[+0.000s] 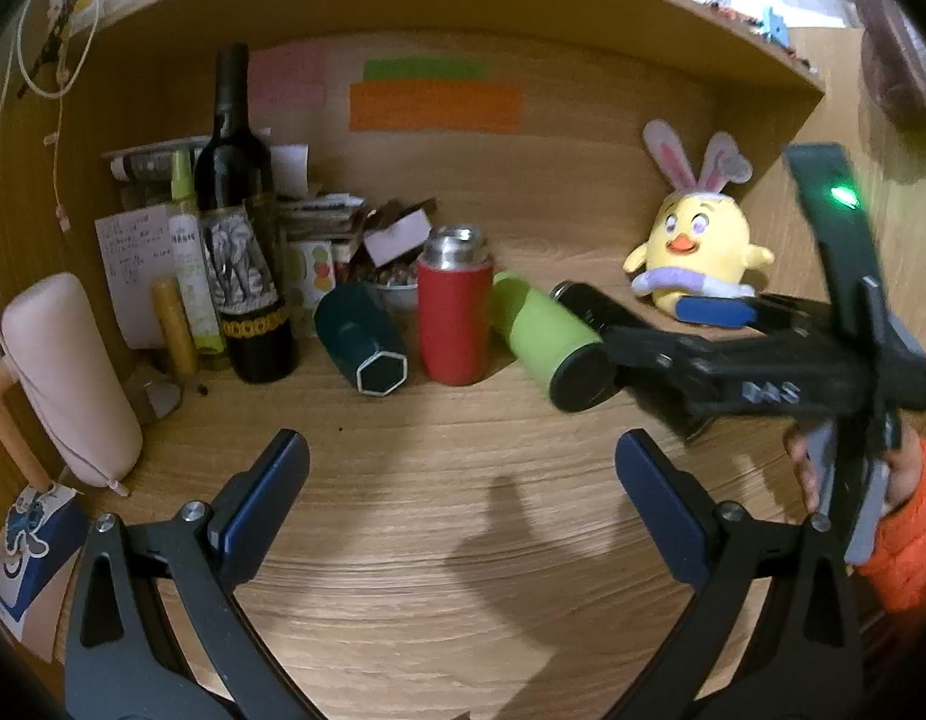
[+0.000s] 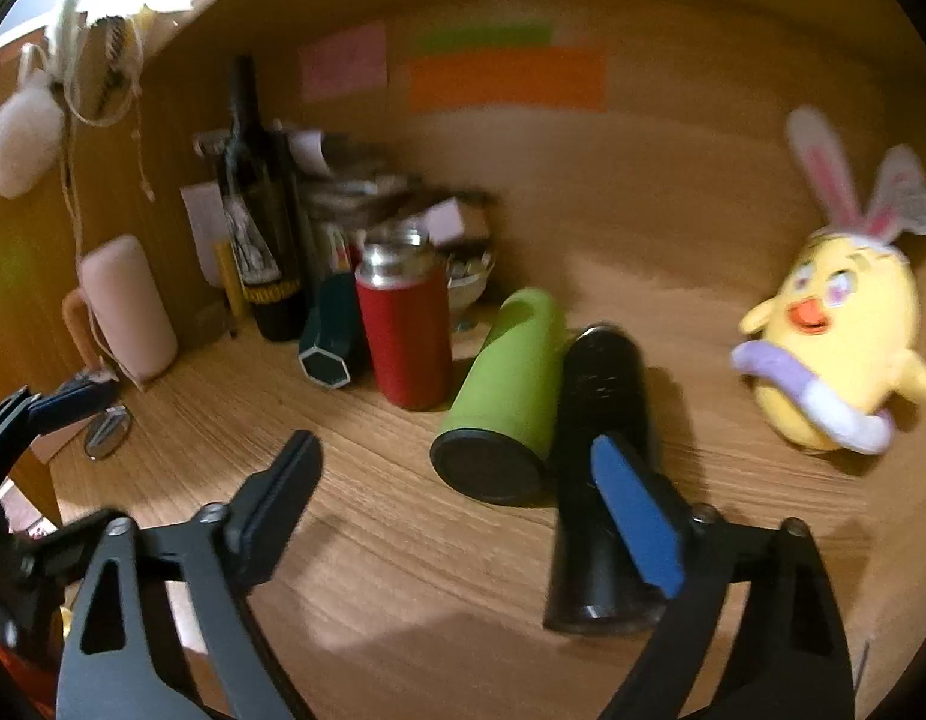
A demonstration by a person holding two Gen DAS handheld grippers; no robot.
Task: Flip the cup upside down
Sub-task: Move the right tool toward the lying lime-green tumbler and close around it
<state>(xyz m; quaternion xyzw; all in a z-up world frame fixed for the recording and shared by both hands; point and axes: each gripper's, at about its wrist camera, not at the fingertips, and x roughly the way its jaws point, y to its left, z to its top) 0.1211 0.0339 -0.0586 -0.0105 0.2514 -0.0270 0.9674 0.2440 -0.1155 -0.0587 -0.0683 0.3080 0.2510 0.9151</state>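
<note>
R gripper wide open, empty, near black cup lying on side. Rigid, slick (prob light) — grab mid-body. L gripper open too, empty.

- Black cup: lying down; lower length hidden behind right gripper in the left wrist view.
- Same cup: part covered by a blue finger pad in the right wrist view.
- Small bowl: mostly hidden behind red flask; contents too small to tell.
- Handwritten note: text illegible.
- Wine bottle, paper pile: motion-blurred.
- Plush chick: blurred.
- Blue box: cut off by the frame edge.
</note>
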